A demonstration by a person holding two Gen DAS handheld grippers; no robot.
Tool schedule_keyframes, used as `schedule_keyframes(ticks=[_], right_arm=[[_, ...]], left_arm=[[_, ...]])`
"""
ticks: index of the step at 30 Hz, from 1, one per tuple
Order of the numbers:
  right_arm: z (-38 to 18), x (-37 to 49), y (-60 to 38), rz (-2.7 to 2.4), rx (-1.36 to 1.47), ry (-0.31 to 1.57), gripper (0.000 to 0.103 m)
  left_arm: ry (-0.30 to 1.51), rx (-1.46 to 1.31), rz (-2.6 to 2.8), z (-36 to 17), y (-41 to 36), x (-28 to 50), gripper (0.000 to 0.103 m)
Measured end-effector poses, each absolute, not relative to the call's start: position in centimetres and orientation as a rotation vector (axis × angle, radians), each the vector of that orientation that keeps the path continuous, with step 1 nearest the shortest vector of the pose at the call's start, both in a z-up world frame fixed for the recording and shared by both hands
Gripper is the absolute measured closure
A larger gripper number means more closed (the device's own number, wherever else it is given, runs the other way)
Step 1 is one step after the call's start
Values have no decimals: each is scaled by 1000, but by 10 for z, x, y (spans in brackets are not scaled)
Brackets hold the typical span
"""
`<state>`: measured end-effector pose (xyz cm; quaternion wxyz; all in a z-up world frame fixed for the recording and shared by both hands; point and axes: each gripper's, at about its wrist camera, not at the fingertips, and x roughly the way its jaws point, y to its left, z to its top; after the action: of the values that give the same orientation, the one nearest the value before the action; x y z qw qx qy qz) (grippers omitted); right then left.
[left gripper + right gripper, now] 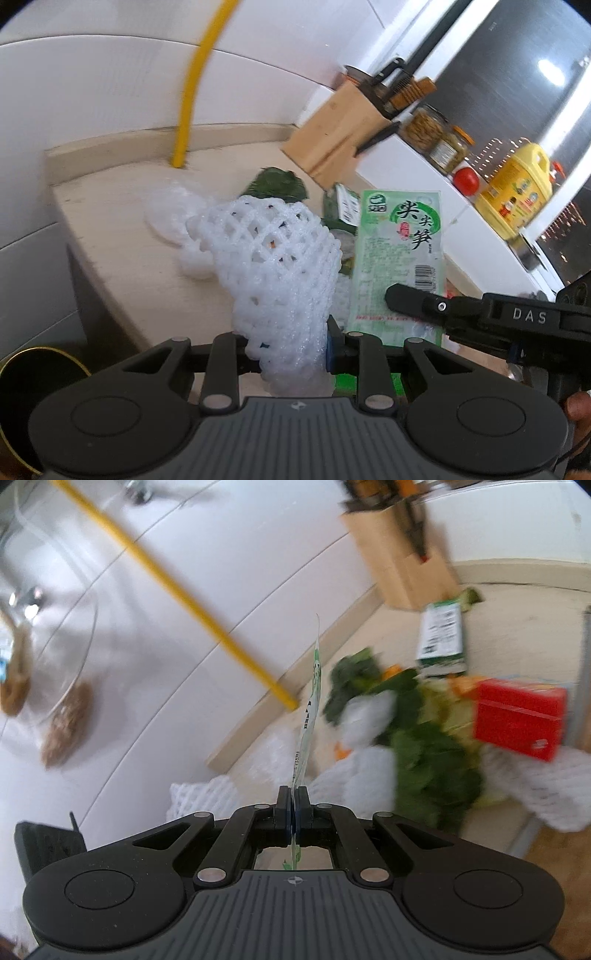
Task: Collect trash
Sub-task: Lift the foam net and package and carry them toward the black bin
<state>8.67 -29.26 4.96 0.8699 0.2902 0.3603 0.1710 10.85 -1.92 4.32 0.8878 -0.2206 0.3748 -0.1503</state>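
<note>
The left wrist view shows, at the far left bottom, the dark round rim of a bin (35,373), partly cut by the edge. Above it is a pale counter (122,236) with a yellow pipe (190,99) standing on it against the white wall. In the middle, the left gripper (291,354) pinches a white foam net (273,258); the net bulges up and forward from between its jaws, above the counter. Behind the net lie green leaves (275,184). To the right of the net is a flat green food packet (399,258), and the right gripper (397,295) comes in from the right side and holds the packet near its lower part. Further back stand a wooden knife block (332,136), two jars (424,127), a tomato (466,180) and a yellow oil bottle (517,188).

The right wrist view shows the yellow pipe (173,587) on the left. In the middle the right gripper (294,805) has its jaws pressed together on the green packet (308,716), seen edge-on and standing up thin. To the right, blurred, lie leaves (428,760), more white foam (554,786), a small green and white carton (441,638) and a red box (517,720).
</note>
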Motion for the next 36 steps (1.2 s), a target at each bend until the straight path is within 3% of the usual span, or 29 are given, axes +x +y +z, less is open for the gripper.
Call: schedule_keyframes(ticks=[24, 36], right_arm=[[24, 114, -135, 763, 424, 978, 100], [-12, 133, -75, 802, 324, 1104, 99]], left_arm=[[775, -580, 124, 12, 91, 17, 81], [886, -568, 295, -29, 115, 24, 81]])
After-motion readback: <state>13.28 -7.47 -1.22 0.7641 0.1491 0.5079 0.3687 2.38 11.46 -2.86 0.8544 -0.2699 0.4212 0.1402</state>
